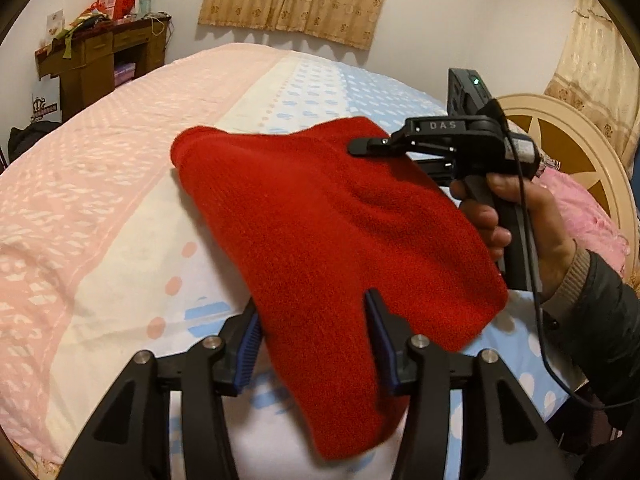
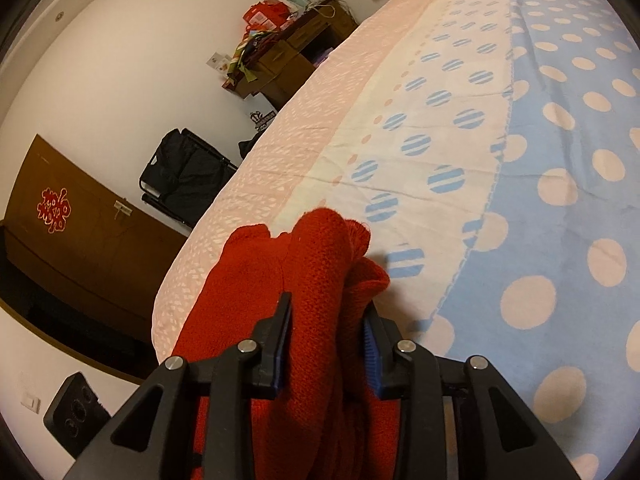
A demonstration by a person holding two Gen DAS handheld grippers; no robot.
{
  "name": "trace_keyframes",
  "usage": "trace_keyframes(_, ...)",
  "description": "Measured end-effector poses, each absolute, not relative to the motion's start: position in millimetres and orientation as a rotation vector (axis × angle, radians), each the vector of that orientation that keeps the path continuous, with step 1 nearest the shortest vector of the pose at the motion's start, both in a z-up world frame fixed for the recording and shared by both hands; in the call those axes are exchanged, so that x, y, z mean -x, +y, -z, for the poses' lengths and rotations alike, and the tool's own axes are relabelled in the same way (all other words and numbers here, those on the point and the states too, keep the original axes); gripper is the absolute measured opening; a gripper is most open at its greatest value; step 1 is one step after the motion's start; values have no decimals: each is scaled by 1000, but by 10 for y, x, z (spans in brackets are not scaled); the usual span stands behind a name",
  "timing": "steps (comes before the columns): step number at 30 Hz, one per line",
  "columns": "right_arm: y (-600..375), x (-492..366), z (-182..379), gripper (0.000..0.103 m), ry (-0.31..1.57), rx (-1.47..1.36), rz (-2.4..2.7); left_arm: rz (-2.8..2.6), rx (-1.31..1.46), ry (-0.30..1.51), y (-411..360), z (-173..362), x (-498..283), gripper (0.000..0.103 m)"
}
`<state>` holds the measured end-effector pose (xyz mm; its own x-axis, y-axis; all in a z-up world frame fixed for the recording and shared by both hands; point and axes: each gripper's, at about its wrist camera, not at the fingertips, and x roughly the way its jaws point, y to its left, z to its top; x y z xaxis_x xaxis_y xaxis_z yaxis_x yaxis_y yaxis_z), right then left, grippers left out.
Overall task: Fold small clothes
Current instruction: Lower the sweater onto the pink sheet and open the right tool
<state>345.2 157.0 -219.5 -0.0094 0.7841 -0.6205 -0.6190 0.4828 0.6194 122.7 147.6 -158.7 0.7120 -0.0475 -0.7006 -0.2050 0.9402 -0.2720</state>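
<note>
A small red knit garment [image 1: 320, 220] hangs stretched in the air above the bed, held at two edges. My left gripper [image 1: 316, 320] is shut on its near edge, the blue pads pinching the cloth. My right gripper [image 1: 360, 147] is shut on the far edge, seen from the side with the hand on its handle. In the right wrist view the right gripper [image 2: 328, 320] clamps a bunched fold of the red garment [image 2: 316, 256], which drapes down to the left.
The bed sheet [image 1: 100, 168] is pink, white and blue with dots [image 2: 560, 160]. A round cream headboard [image 1: 568, 136] stands at right. A brown desk [image 1: 100, 52] with clutter is far left. A black bag [image 2: 184, 172] and a brown door [image 2: 80, 232] lie beyond the bed.
</note>
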Motion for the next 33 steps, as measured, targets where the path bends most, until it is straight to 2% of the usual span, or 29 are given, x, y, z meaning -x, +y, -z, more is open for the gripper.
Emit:
trace_keyframes(2,1522,-3462,2161,37,1106,-176,-1085,-97,352,751,1495,1540,-1170,54)
trace_keyframes(3,1463,-3464,2116,37,1086,-181,-1064,-118,347,716,1515,1471,-1133,57)
trace_keyframes(6,1305,-3336,1892,37,1002,-193,-1075,-192,330,634,1627,1368,-1114,80)
trace_keyframes(7,1273,-3257,1806,38,973,-191,-1092,-213,336,620,1676,1360,-1134,82)
trace_keyframes(9,1248,-3040,1647,49,927,-192,-1174,-224,349,634,1762,1426,-1217,82)
trace_keyframes(11,1273,-2807,1624,55,946,-182,-1282,-242,356,667,1823,1558,-1299,82)
trace_keyframes(16,1250,-2568,1987,55,1046,-64,-1220,-261,382,697,1865,1848,-1304,85)
trace_keyframes(20,1088,-2624,2153,55,1045,-139,-1196,-264,366,677,1813,1881,-1277,87)
trace_keyframes(23,1015,-2568,2082,55,1030,-127,-1148,-277,360,672,1757,1837,-1218,87)
trace_keyframes(27,894,-2436,1989,56,997,-76,-1031,-297,377,672,1702,1760,-1001,94)
trace_keyframes(29,811,-2385,1942,56,986,-76,-1000,-299,368,661,1649,1695,-911,94)
trace_keyframes(33,628,-2054,1679,58,868,-7,-929,-307,306,611,1520,1462,-768,95)
